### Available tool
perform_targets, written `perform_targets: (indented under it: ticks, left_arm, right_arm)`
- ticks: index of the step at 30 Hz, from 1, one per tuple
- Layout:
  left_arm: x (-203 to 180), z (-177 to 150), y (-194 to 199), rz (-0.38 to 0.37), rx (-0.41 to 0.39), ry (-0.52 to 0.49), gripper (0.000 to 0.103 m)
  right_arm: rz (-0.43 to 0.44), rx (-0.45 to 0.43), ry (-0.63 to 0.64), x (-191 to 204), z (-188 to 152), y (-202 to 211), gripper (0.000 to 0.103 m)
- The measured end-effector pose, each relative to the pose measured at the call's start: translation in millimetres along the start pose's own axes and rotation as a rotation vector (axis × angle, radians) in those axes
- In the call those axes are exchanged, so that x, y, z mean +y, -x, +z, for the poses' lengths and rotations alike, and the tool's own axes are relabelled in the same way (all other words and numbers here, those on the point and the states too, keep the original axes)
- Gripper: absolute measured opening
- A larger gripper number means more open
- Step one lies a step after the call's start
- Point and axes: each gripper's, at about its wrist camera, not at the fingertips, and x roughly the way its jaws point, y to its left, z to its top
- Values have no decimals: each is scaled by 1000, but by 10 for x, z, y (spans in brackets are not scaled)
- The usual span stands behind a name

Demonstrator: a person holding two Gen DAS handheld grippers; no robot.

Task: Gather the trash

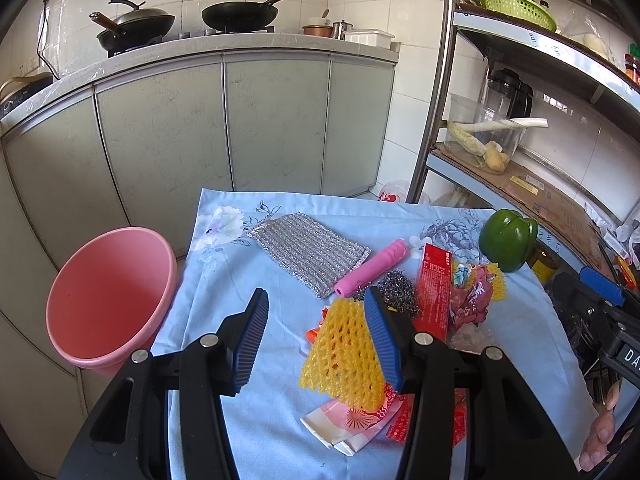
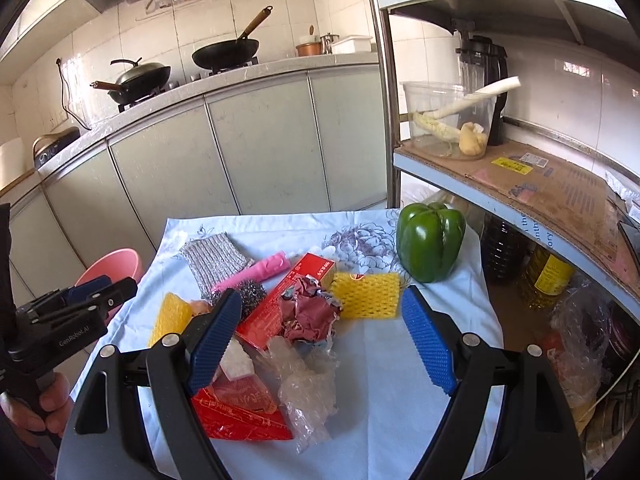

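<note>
Your left gripper [image 1: 316, 344]: jaws spread, empty, beside yellow foam net [image 1: 344, 356] | right gripper [image 2: 324, 336]: jaws spread over crumpled wrapper [image 2: 308, 312], probably not touching | pink bin [image 1: 108, 296] at table edge for drops.

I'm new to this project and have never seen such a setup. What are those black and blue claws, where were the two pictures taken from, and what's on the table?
No robot here: a person holds a two-finger gripper in each hand, and a fisheye camera on each looks forward along its blue-padded fingers. One picture comes from the left gripper, the other from the right gripper. Both stand open and hold nothing.

On the blue cloth lie trash and kitchen things: two pieces of yellow foam net, a red box, crumpled wrappers, clear plastic, a silver scouring cloth, a steel wool ball, a pink tube and a green pepper. A pink bucket waits beside the table.
</note>
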Motion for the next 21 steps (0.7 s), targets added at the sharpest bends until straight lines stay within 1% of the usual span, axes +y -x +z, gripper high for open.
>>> perform_targets:
  ticks: [8, 21]
  left_arm:
    - [5, 12, 21, -3, -4, 3, 49]
    - [36, 7, 62, -16, -12, 1, 49]
  right_arm:
    - [-3, -28, -1, 4, 2, 59, 83]
    - [-9, -28, 5, 21, -4, 71, 83]
